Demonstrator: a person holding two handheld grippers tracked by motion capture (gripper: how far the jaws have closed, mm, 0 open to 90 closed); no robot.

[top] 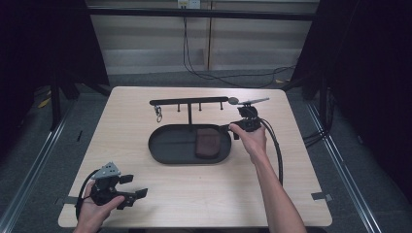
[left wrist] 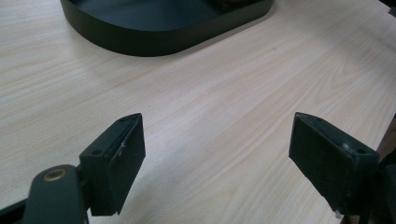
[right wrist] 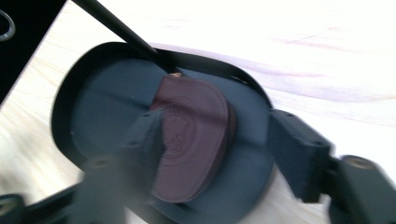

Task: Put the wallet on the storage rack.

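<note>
A black oval tray (top: 165, 148) lies mid-table with a dark red zip pouch (top: 207, 142) in its right half. A post rises from the tray and carries a black bar with pegs (top: 188, 102); a small key ring (top: 158, 116) hangs from the bar's left end. My right gripper (top: 237, 126) hovers at the tray's right end. In the right gripper view its jaws stand open (right wrist: 219, 144) above the pouch (right wrist: 194, 135), not touching it. My left gripper (top: 135, 187) rests open near the table's front left corner, with bare wood between its jaws (left wrist: 217, 154).
The tray's front wall (left wrist: 140, 44) lies ahead of the left gripper. Light wooden tabletop (top: 194, 194) stretches between the tray and the front edge. Cables trail on the floor behind the table.
</note>
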